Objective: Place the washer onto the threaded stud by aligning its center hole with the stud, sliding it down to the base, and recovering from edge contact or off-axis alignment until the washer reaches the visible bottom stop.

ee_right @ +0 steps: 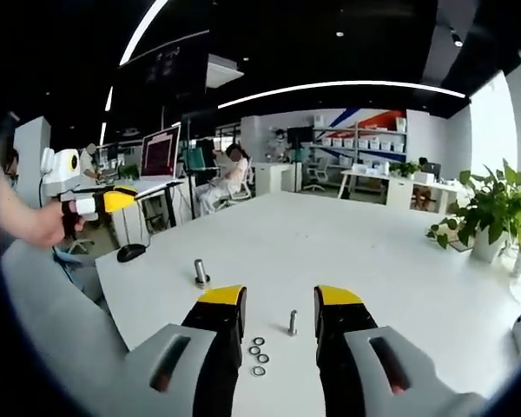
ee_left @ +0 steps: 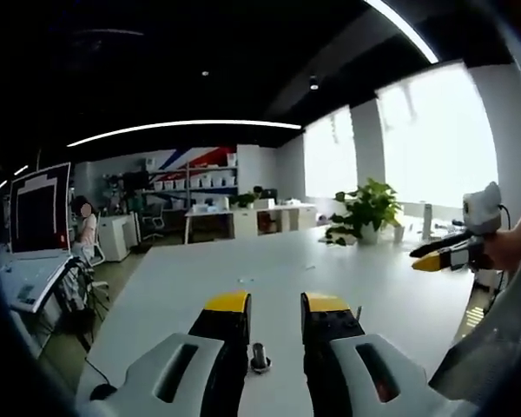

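In the right gripper view, several small metal washers (ee_right: 259, 356) lie in a loose cluster on the white table (ee_right: 365, 252), just in front of my right gripper (ee_right: 280, 297). Its yellow-tipped jaws stand open with nothing between them. A thin upright stud (ee_right: 293, 322) stands beside the washers, and a thicker stud (ee_right: 201, 272) on a round base stands further left. My left gripper (ee_right: 113, 201) hovers at the far left, held by a hand. In the left gripper view, my left gripper (ee_left: 276, 302) is open above a dark upright stud (ee_left: 259, 356). The right gripper (ee_left: 438, 256) hangs at the right.
A potted plant (ee_left: 365, 208) stands at the table's far side. A computer mouse (ee_right: 132, 252) lies near the left table edge, with a monitor (ee_right: 159, 152) on the desk beyond. People sit at desks in the background. Shelving lines the far wall.
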### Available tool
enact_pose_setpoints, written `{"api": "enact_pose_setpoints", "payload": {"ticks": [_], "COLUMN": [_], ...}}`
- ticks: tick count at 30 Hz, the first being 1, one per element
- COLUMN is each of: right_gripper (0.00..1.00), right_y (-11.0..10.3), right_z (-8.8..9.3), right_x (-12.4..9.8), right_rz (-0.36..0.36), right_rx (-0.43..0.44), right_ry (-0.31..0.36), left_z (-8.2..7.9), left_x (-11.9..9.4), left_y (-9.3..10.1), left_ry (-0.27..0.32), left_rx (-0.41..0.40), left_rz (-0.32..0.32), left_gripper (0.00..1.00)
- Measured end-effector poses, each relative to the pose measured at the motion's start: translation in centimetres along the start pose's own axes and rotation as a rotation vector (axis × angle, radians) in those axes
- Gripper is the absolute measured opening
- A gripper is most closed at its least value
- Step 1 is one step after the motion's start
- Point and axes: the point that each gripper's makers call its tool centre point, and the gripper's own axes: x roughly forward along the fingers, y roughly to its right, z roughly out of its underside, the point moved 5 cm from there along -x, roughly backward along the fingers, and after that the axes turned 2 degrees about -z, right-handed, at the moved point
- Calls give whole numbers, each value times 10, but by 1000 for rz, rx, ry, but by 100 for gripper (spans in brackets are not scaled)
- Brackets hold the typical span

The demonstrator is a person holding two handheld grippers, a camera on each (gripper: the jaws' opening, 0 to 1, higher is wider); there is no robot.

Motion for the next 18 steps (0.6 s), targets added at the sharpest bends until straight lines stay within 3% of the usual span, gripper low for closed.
{"api": "enact_pose_setpoints", "payload": {"ticks": [8, 18], "right_gripper": [33, 34], "right_y": [-3, -9], "right_z": [19, 56], "right_x": [10, 18], "right_rz": [-40, -144], "right_rx": [-17, -55], "right_ry": [-36, -108], "left_z": [-3, -4], "left_x": [-2, 1], "left_y": [-1, 4], "left_ry": [20, 33], "left_rx": [-27, -7], "left_rz": [-4, 25], "left_gripper": [21, 22]}}
